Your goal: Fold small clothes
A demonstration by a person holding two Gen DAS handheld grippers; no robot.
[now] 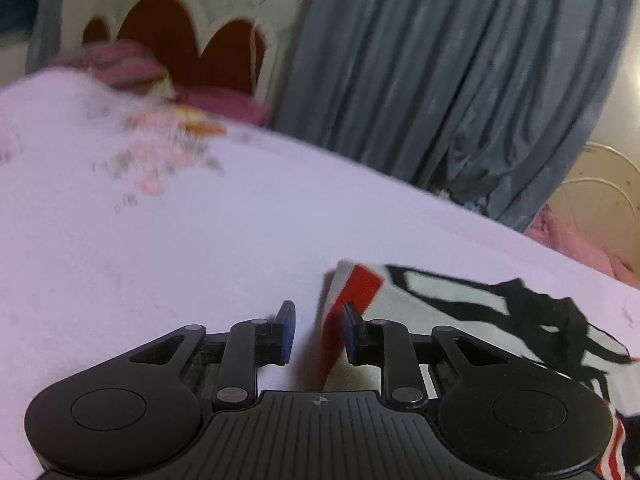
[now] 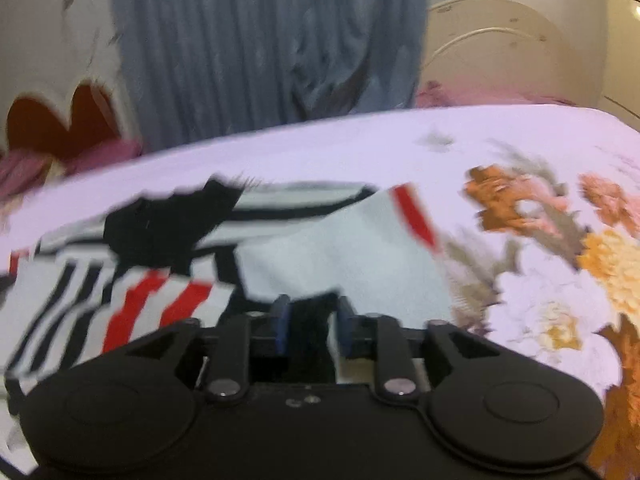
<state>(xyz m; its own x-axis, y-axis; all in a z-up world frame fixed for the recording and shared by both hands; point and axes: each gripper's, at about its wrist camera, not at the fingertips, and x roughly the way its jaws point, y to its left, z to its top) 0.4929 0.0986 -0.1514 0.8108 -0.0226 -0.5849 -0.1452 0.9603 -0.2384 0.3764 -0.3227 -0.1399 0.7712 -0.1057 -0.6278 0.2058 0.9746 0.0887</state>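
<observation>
Item: small garment (image 2: 168,264), white with black and red stripes. It lies spread and partly rumpled on the bed (image 1: 200,240), which carries a pale lilac sheet with a floral print (image 2: 560,264) at one side. This is a soft, flat surface suited to laying cloth out for folding.

Item: left gripper (image 1: 318,334). It is angled down toward the sheet at the garment's red-banded edge (image 1: 352,296). The fingers (image 1: 286,332) stand a narrow gap apart. The red edge rises between them, close against the right-hand pad, but no pinch is visible, so I judge the cloth to be between the fingers and not yet gripped. The placement suggests that a corner is being taken for a fold.

Item: right gripper (image 2: 310,328). It is low over the garment's near side, where a plain white panel (image 2: 340,256) lies turned over the stripes. Fingers (image 2: 280,326) are parted, with dark and white cloth in the gap. The pads do not appear to press on it, so I read this as released. The blur makes this uncertain.

Item: blue-grey curtain (image 2: 260,48), hanging behind the bed.

Item: cream headboard (image 1: 180,8) with scalloped red cut-outs and pink-purple bedding (image 1: 128,64) bunched at its foot. Neither is part of the work.

Status: the fold appears to be under way but not finished.
</observation>
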